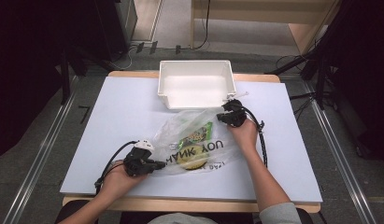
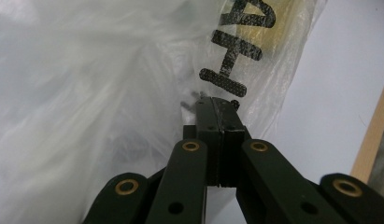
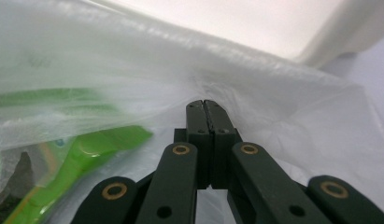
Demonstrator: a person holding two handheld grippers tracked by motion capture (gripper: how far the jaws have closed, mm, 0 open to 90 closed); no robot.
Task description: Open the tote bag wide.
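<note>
Pinching crinkly translucent plastic bag [image 1: 199,140]: left hand-held gripper [image 1: 158,164], right hand-held gripper [image 1: 221,116].

Clear bag [image 1: 194,140] with black lettering; green packet [image 1: 196,134]; white bin [image 1: 196,84]

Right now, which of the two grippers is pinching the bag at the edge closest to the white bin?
The right gripper; the left gripper pinches the plastic bag at its near edge.
</note>
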